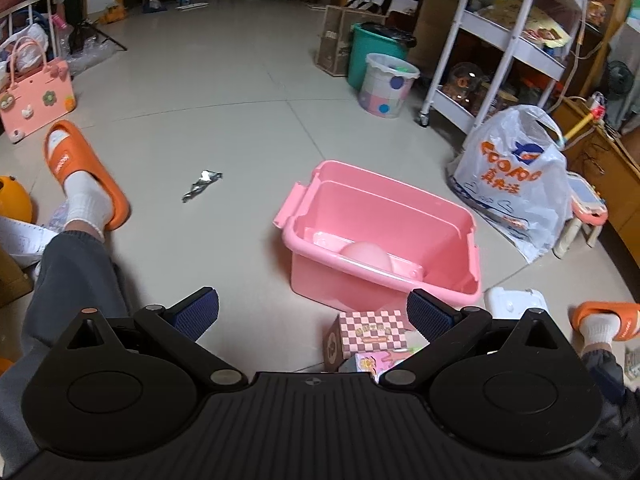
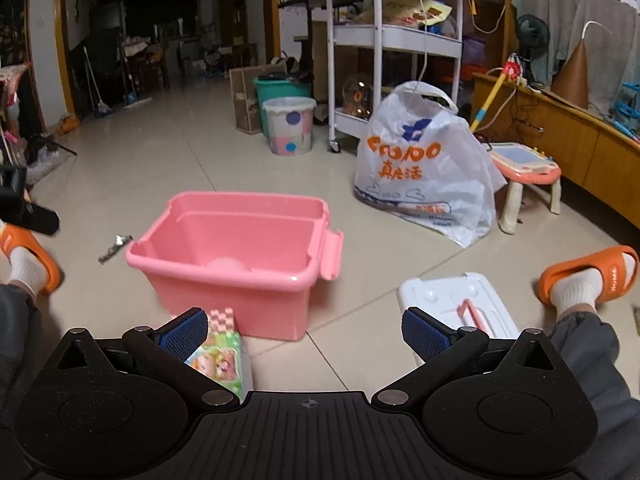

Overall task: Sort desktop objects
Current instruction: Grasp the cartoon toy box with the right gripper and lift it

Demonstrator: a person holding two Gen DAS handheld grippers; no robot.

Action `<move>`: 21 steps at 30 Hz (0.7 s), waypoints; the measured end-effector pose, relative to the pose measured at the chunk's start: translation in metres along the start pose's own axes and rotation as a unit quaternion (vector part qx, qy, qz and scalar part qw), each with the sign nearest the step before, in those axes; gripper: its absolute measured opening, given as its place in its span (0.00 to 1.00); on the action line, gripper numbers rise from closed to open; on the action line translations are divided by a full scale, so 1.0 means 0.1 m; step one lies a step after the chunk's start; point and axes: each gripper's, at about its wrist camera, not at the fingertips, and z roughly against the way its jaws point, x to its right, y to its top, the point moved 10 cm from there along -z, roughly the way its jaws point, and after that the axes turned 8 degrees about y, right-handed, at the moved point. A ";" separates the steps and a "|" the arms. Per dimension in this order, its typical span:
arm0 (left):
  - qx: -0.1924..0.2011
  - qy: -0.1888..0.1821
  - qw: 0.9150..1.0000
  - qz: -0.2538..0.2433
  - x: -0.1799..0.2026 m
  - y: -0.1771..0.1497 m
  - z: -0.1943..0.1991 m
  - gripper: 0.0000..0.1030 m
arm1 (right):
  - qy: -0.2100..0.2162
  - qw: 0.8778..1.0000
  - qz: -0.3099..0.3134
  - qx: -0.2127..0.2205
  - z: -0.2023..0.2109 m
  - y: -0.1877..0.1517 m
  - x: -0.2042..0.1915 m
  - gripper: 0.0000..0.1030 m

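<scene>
A pink plastic bin point(image 1: 452, 284) point(image 2: 208, 264) stands open on the tiled floor with a pink ball point(image 1: 366, 256) point(image 2: 228, 266) inside. In front of it lie a pink checkered box point(image 1: 370, 330) point(image 2: 222, 320) and a colourful cartoon-printed box point(image 1: 376, 362) point(image 2: 220, 364). My left gripper point(image 1: 314, 314) hovers open above the floor just left of these boxes, nothing between its fingers. My right gripper point(image 2: 306, 332) is open too, its left finger point(image 2: 184, 334) close beside the cartoon box. The bin's white lid point(image 2: 456, 304) point(image 1: 514, 300) lies to the right.
A crumpled foil wrapper point(image 1: 202, 186) point(image 2: 116, 246) lies left of the bin. The person's feet in orange slippers point(image 1: 86, 172) point(image 2: 588, 272) flank the spot. A white shopping bag point(image 2: 424, 164), a small drawing table point(image 2: 524, 168), a spotted bucket point(image 2: 289, 125) and a white shelf cart point(image 2: 396, 44) stand behind.
</scene>
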 end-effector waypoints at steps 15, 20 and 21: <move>-0.010 0.016 0.999 -0.048 -0.10 -0.30 -0.59 1.00 | 0.087 0.992 0.055 -0.068 -0.46 -0.25 -0.42 1.00; -0.001 0.017 0.998 -0.066 -0.09 -0.21 -0.70 1.00 | 0.109 0.985 0.090 -0.095 -0.73 -0.40 -0.65 1.00; 0.000 0.019 0.998 -0.064 -0.10 -0.18 -0.72 1.00 | 0.111 0.984 0.098 -0.098 -0.79 -0.42 -0.71 1.00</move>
